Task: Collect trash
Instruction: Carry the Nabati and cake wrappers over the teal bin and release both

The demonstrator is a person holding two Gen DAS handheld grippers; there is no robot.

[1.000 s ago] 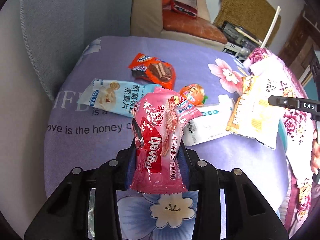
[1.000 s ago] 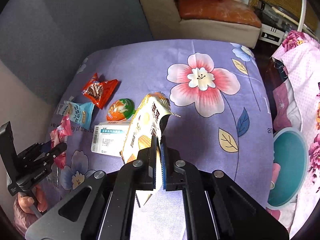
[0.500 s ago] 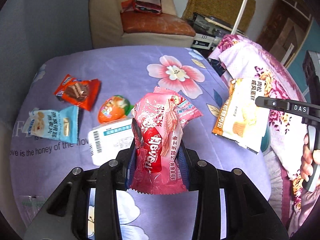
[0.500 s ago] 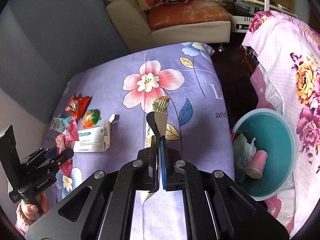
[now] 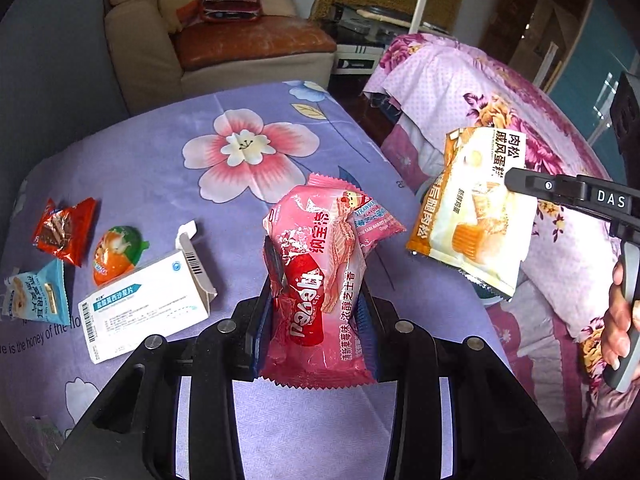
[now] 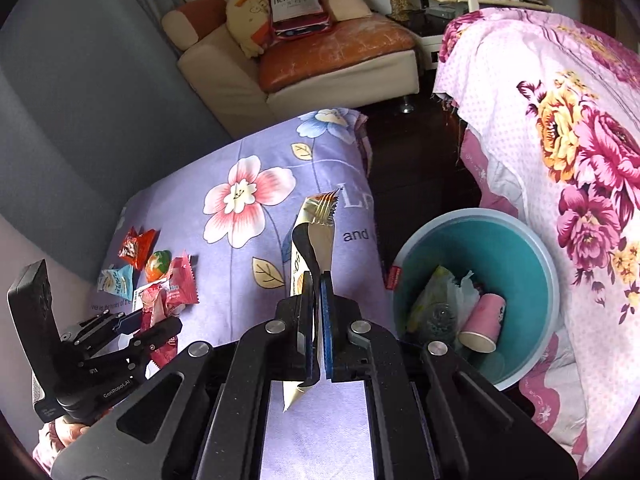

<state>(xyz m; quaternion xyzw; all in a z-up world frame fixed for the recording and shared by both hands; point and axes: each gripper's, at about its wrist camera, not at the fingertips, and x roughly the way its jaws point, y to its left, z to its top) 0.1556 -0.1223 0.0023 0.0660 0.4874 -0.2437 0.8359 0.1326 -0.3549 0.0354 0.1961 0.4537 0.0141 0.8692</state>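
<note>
Two wrappers are in hand at once. I am gripping the pink wafer wrapper [image 5: 320, 280] upright in my left tool [image 5: 318, 320], pads pressing on its lower half, and I am pinching the yellow cake wrapper [image 5: 472, 216] flat in my right tool [image 6: 319, 320], jaws nearly touching with only the film between them. Both are hanging above the purple flowered bench [image 5: 160, 152].

Target — the teal bin [image 6: 520, 236] is sitting on the floor just past the bench edge, on the right-hand side, already holding a pink paper cup [image 6: 482, 322] and crumpled plastic.

Doing this step well, I judge: I should be bringing the right tool fully over the bin mouth before letting go, since a light flat film may drift and land outside the rim. The left wrapper follows — same rule, release low and centred.

Four pieces are waiting on the bench: white carton [image 5: 148, 304], orange candy [image 5: 116, 252], red-orange wrapper [image 5: 64, 228], blue packet [image 5: 38, 296].
</note>
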